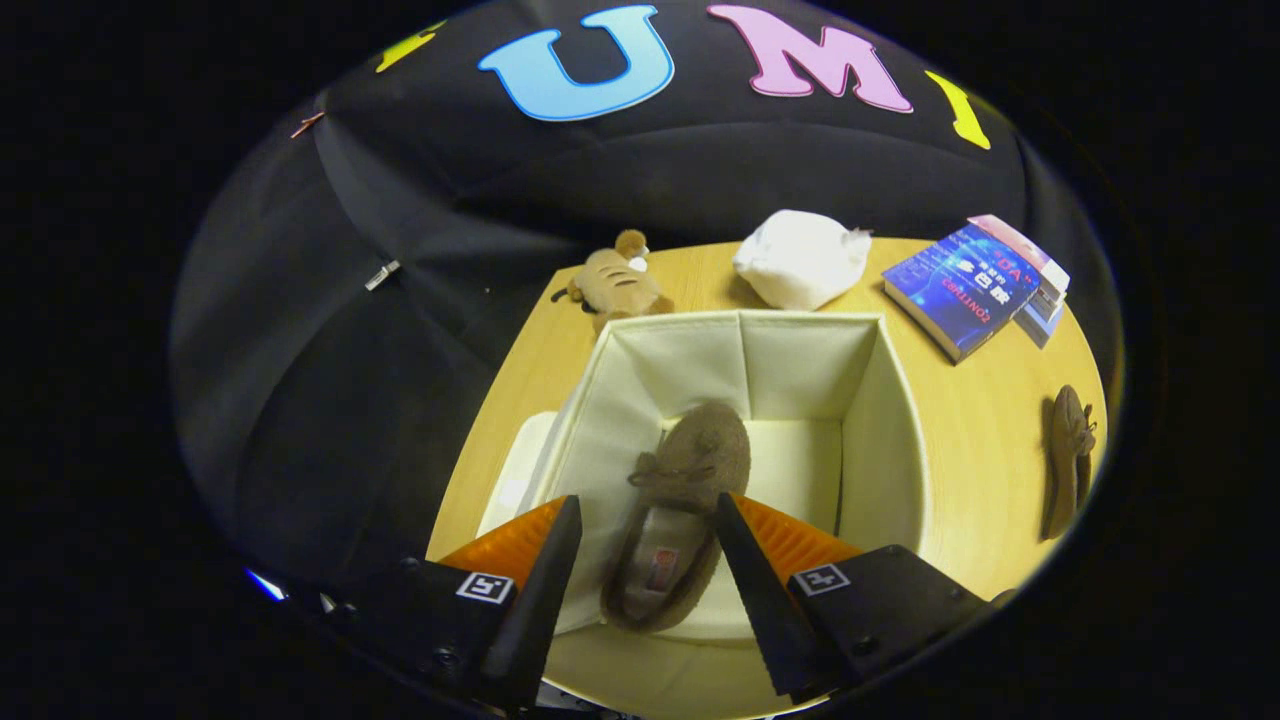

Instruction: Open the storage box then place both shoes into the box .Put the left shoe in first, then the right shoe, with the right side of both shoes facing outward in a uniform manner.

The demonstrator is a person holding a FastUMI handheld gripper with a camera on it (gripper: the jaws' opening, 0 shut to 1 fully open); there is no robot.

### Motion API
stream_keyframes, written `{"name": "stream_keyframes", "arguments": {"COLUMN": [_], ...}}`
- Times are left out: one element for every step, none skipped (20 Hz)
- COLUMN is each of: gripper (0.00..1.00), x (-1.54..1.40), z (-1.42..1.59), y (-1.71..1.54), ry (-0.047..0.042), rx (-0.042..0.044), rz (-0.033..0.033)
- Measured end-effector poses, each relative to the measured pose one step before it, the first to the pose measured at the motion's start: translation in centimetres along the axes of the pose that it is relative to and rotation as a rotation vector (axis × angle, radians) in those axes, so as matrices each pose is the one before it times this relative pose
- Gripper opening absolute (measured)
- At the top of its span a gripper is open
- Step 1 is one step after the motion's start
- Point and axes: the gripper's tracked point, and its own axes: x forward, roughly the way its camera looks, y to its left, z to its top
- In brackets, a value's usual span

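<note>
**One shoe in the box, one on the table**

The gripper [645, 540] hangs over the open box [890, 420]. Its two fingers are spread wide apart. They hold nothing. A brown shoe [680, 500] lies on the floor of the box, and it shows in the gap between the fingers. Neither finger touches it. Its toe points away from the gripper, toward the far wall of the box.

The other shoe [1066, 460] lies on the table [980, 480], well apart from the box, off to the right. A flat lid [515, 470] sits just beside the box on the left. Beyond the box lie a toy tiger [612, 282], a white pouch [800, 257] and a book [965, 285].
</note>
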Motion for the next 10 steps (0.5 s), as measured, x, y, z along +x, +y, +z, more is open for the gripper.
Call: {"name": "stream_keyframes", "arguments": {"gripper": [0.85, 0.85, 0.85, 0.85, 0.88, 0.89, 0.89, 0.90, 0.90, 0.91], "x": [-0.799, -0.846, -0.940, -1.000, -1.027, -0.962, -1.056, -0.933, -0.803, -0.839], "z": [0.969, 1.033, 1.152, 1.048, 0.892, 0.876, 0.531, 0.437, 0.181, 0.051], "y": [-0.653, -0.908, -0.972, -1.233, -1.395, -1.708, -1.666, -1.717, -1.970, -1.998], "ry": [-0.02993, -0.03098, -0.03096, -0.02984, -0.02927, -0.02687, -0.02431, -0.01730, -0.01508, -0.00836], "rx": [-0.01963, -0.02072, -0.02402, -0.02984, -0.03319, -0.03196, -0.02765, -0.02125, -0.01228, -0.00710], "rz": [0.00258, -0.00305, -0.00575, -0.00843, -0.01155, -0.01287, -0.01484, -0.01218, -0.01641, -0.01756]}}
